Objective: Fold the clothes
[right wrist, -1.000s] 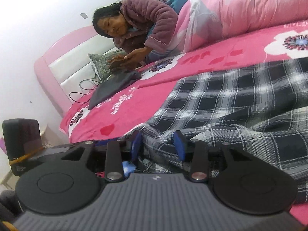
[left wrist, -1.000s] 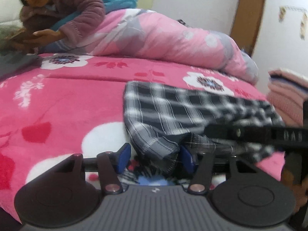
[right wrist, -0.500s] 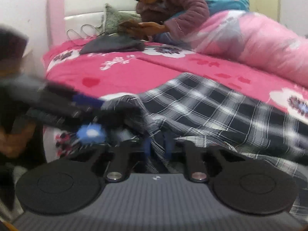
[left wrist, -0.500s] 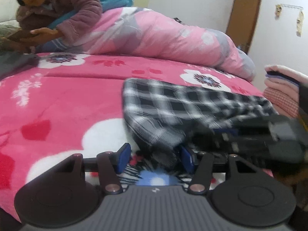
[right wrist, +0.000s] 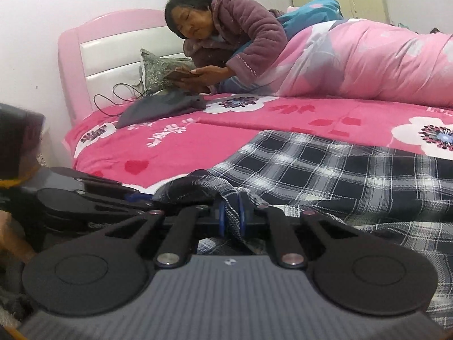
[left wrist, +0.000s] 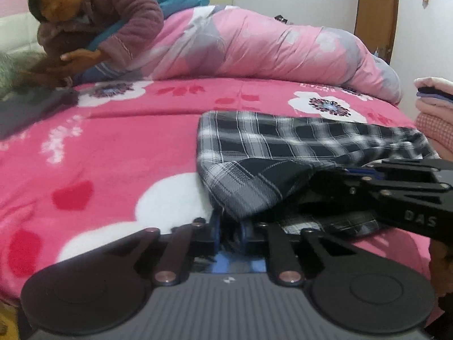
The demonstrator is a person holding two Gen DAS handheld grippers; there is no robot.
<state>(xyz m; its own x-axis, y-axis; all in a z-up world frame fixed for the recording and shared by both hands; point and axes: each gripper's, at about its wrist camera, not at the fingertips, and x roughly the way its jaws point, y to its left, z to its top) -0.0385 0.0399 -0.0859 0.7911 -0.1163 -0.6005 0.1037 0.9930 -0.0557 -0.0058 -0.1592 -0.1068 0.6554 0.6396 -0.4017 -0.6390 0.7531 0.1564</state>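
A black-and-white plaid garment point(left wrist: 297, 153) lies on the pink floral bed cover point(left wrist: 113, 147); it also shows in the right wrist view point(right wrist: 339, 175). My left gripper point(left wrist: 229, 228) is shut on the garment's near left edge, a fold of cloth pinched between its blue pads. My right gripper point(right wrist: 231, 218) is shut on a fold of the same near edge. The right gripper's black body shows at the right of the left wrist view point(left wrist: 396, 195). The left gripper's body shows at the left of the right wrist view point(right wrist: 85, 201).
A person in a purple robe point(right wrist: 226, 36) leans on a rolled pink quilt point(left wrist: 269, 51) at the back. A dark grey cloth point(right wrist: 161, 107) lies near the headboard point(right wrist: 93, 45). Folded pink clothes point(left wrist: 433, 107) are stacked at the right.
Both grippers closed from open onto the garment's near edge. The right gripper swung its view round towards the headboard, and the two grippers now sit close together.
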